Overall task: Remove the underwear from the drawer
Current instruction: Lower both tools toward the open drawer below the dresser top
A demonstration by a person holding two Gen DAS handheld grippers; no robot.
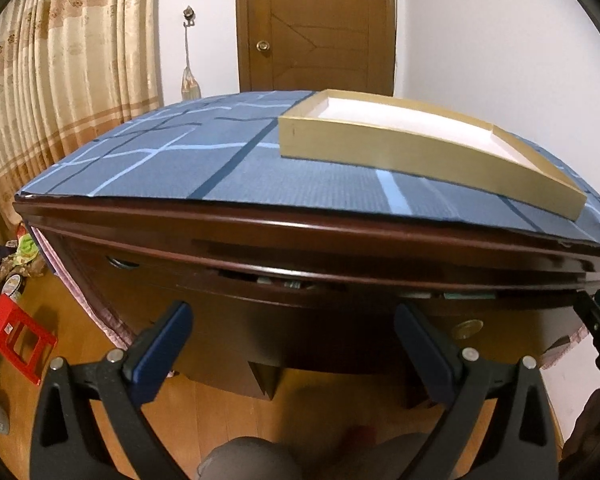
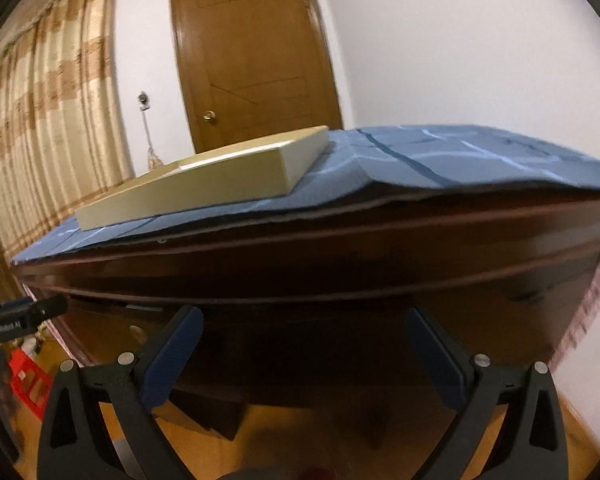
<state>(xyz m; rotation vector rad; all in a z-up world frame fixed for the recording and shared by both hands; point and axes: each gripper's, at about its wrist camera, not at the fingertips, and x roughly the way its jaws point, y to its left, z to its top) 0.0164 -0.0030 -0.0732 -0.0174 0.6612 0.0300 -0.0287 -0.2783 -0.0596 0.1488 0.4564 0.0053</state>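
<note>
Underwear is not showing plainly yet; whatever is folded inside is only peeking as pale teal slivers through the narrow gap at the top of the drawer (image 1: 340, 312), which is sitting barely ajar under the lip of the dark wooden dresser (image 1: 260, 236). That dresser is filling the room in front of both grippers, its top covered by a blue patterned cloth (image 1: 180, 160), with a shallow tan tray (image 1: 420, 152) lying on it toward the right side as the left camera sees it. A brown door (image 1: 316, 24) is standing behind, striped curtains (image 1: 60, 60) are hanging to the left, and a red stool (image 1: 16, 340) is sitting on the wooden floor.

Both tools are hovering low, facing the drawer front. The left gripper (image 1: 292, 344) is spread wide and gripping nothing; the right gripper (image 2: 304, 352) is likewise spread wide and empty, though its view is blurred.

As I judge it, the step in hand is getting the drawer out far enough to reach in. The round brass pull (image 1: 466, 328) is sitting just beside the left gripper's right finger, so closing squarely on it and drawing straight back, level and slow, would be wise; pulling at an angle is likely to jam the drawer.
</note>
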